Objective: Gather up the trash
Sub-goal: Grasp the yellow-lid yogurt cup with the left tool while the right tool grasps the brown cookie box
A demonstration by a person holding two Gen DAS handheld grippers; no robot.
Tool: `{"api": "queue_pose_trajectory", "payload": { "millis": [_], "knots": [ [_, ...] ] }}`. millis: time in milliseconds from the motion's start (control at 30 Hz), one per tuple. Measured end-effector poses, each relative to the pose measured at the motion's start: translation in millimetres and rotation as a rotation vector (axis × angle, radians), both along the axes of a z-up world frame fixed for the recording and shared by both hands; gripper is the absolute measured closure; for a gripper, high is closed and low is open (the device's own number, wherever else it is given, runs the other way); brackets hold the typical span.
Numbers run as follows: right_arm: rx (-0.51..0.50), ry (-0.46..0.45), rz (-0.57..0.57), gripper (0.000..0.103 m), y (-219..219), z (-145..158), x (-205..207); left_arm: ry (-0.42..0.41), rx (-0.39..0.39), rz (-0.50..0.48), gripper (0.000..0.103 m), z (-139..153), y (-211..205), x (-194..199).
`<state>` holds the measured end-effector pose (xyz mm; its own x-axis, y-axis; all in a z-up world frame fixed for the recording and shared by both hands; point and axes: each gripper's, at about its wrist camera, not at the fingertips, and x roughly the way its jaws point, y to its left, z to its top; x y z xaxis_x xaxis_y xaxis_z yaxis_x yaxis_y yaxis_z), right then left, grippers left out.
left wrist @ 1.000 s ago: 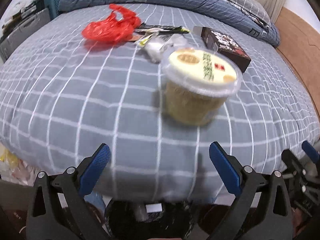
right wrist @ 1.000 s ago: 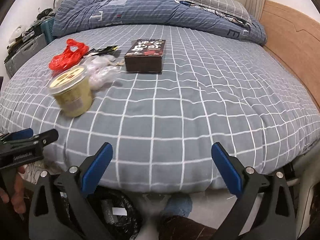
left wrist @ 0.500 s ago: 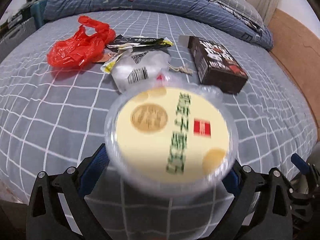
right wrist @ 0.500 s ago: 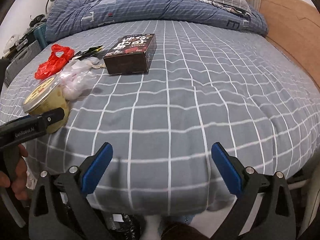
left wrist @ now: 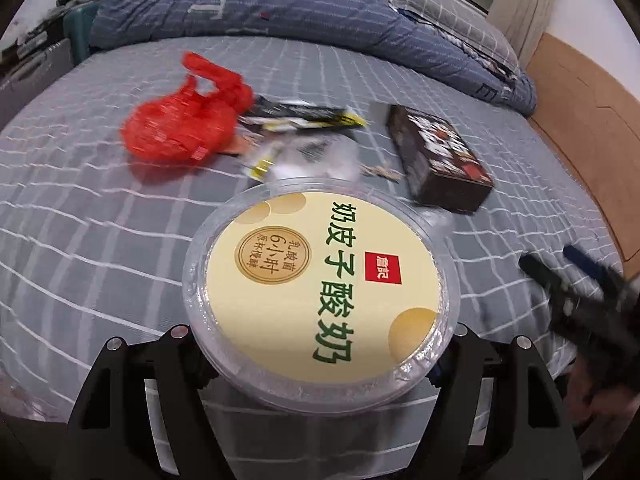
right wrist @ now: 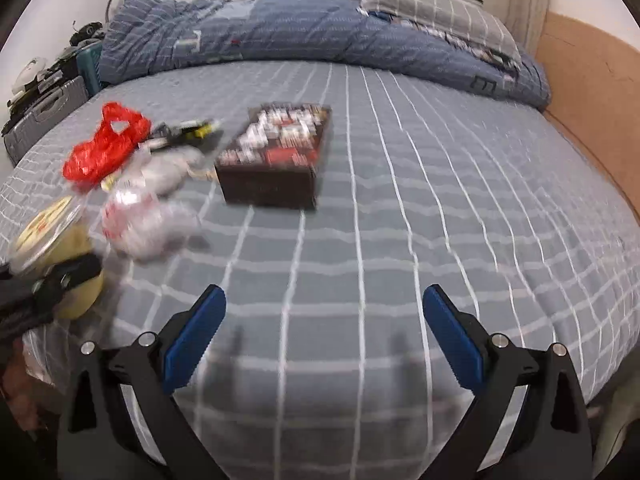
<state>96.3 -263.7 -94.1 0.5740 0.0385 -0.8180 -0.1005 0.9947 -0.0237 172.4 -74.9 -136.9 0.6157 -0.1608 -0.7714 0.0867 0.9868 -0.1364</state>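
Note:
A yellow yogurt cup (left wrist: 320,292) with a clear lid fills the left wrist view. My left gripper (left wrist: 320,364) has a finger on each side of it, the pads hidden under the lid; the right wrist view shows a finger (right wrist: 60,276) against the cup (right wrist: 60,256). Trash lies on the bed: a red plastic bag (left wrist: 180,124), black and yellow wrappers (left wrist: 304,116), a clear wrapper (right wrist: 148,216) and a dark box (right wrist: 276,156). My right gripper (right wrist: 324,332) is open and empty over the bedsheet, well short of the box.
The grey checked bed (right wrist: 440,240) ends just below both grippers. A blue duvet (right wrist: 280,32) and pillow (right wrist: 440,12) lie at the far side. A wooden headboard (right wrist: 592,96) is on the right, storage cases (right wrist: 44,116) on the left.
My left gripper has moved in around the yogurt cup and its fingers have closed in to the cup's sides. My right gripper has moved forward over the bed.

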Motion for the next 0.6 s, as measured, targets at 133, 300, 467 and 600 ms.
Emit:
{"api": "queue_pose_trajectory", "payload": {
  "millis": [133, 300, 467, 600],
  "knots": [
    [0.003, -0.023, -0.003, 0.008, 22, 10, 27, -0.027, 0.041, 0.036, 0.031, 11, 28, 7],
    [-0.005, 0.031, -0.045, 0.008, 52, 2, 77, -0.016, 0.075, 0.076, 0.031, 10, 61, 16],
    [0.013, 0.108, -0.072, 0.008, 69, -17, 106, -0.005, 0.097, 0.092, 0.031, 0, 76, 20],
    [-0.012, 0.155, -0.087, 0.008, 78, -33, 120, 0.0, 0.092, 0.088, 0.031, -9, 77, 22]
  ]
}}
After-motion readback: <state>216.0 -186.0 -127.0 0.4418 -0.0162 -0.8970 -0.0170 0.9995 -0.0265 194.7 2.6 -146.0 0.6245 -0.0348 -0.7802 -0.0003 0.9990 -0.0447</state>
